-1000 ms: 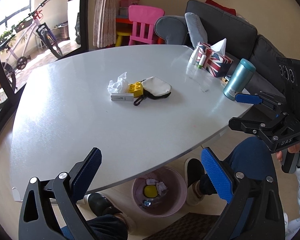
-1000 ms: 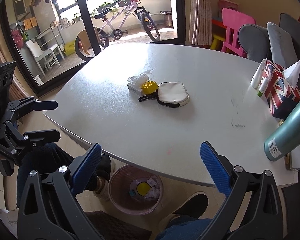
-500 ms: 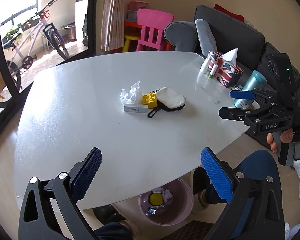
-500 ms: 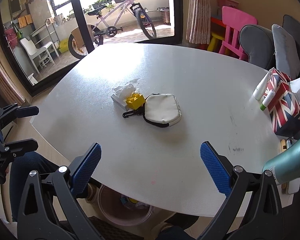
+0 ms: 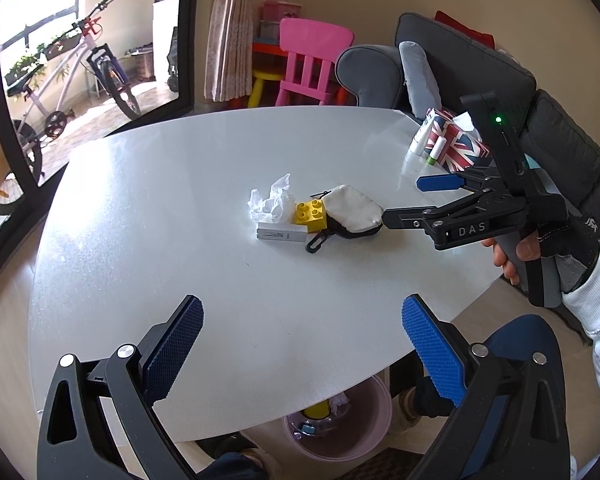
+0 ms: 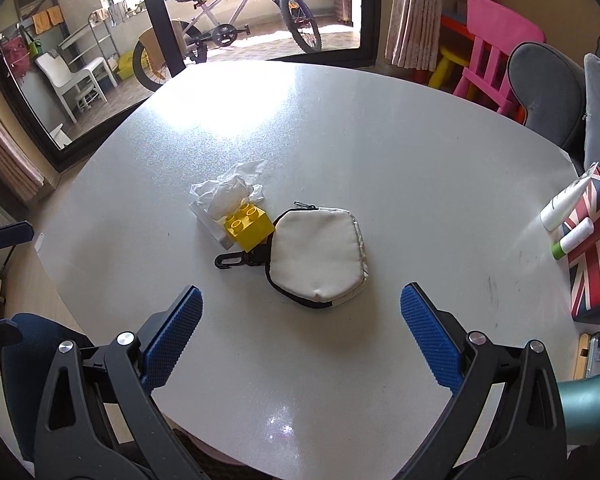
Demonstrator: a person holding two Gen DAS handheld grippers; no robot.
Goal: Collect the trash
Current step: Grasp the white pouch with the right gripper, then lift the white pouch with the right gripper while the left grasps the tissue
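Lying mid-worktop (image 6: 380, 128), the tissue (image 6: 226, 190) sits left of the brick (image 6: 249, 224) and pouch (image 6: 318, 258). Left claw (image 5: 298, 346) hangs back, spread; right claw (image 6: 300, 322), also spread, is nearer, the pouch directly ahead.

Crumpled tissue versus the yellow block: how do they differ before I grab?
The crumpled tissue is white, soft and shapeless; the yellow block is rigid, square-edged and studded on top. The tissue lies beyond the block, which sits against the white pouch. Both rest on the table, ungripped.
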